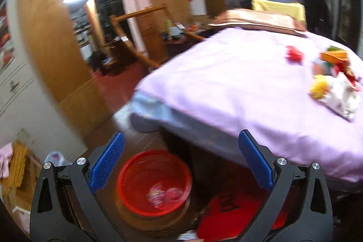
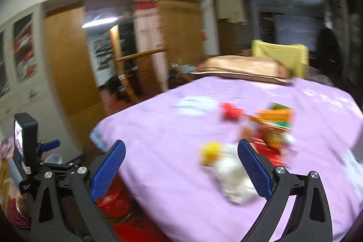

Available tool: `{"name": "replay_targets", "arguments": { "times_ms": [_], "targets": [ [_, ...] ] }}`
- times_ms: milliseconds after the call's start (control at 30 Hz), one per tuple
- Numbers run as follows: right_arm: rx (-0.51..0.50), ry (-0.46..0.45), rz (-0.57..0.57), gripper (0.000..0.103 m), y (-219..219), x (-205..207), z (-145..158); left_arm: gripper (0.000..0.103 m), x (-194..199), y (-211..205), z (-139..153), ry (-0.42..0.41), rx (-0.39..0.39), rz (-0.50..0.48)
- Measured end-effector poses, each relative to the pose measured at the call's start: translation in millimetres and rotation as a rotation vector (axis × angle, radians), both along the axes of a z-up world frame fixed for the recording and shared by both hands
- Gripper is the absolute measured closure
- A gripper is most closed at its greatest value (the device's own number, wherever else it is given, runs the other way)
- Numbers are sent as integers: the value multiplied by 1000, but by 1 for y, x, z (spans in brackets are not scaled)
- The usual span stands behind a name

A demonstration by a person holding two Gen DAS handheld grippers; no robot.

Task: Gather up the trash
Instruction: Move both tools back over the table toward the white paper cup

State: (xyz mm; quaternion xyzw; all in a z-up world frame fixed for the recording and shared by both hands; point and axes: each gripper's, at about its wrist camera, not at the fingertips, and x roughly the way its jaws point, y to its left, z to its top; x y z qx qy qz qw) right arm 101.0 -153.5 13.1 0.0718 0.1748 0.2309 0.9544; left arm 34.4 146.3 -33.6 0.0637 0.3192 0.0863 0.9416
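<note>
Both tongs released, empty: left gripper [image 1: 181, 160] above round red plastic bin [image 1: 154, 183]; right gripper [image 2: 181, 165] faces crumpled wrapper litter [image 2: 233, 176] on lilac bedspread [image 2: 170, 128]. Litter likely light, soft, crinkly; pinch bunched middle.

Around the lilac-covered bed [image 2: 186, 128] you have a brown pillow [image 2: 242, 70] lying at its head with a yellow cloth [image 2: 280, 56] just behind, a wooden rocking chair [image 1: 138, 37] off its far left side, and wooden doors [image 1: 50, 37] beyond that.
</note>
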Motion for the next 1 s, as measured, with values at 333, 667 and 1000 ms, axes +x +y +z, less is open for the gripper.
{"name": "replay_targets", "arguments": {
  "times_ms": [333,667,1000],
  "targets": [
    [131,98,-314,6,-130,28,-53,7,54,-144,-4,77,-27,-289],
    [143,129,-391,6,-159,44,-85,7,83,-274,-18,112,11,-532],
    [145,143,-383,6,-163,45,-95,7,100,-251,-37,150,61,-438]
  ]
}}
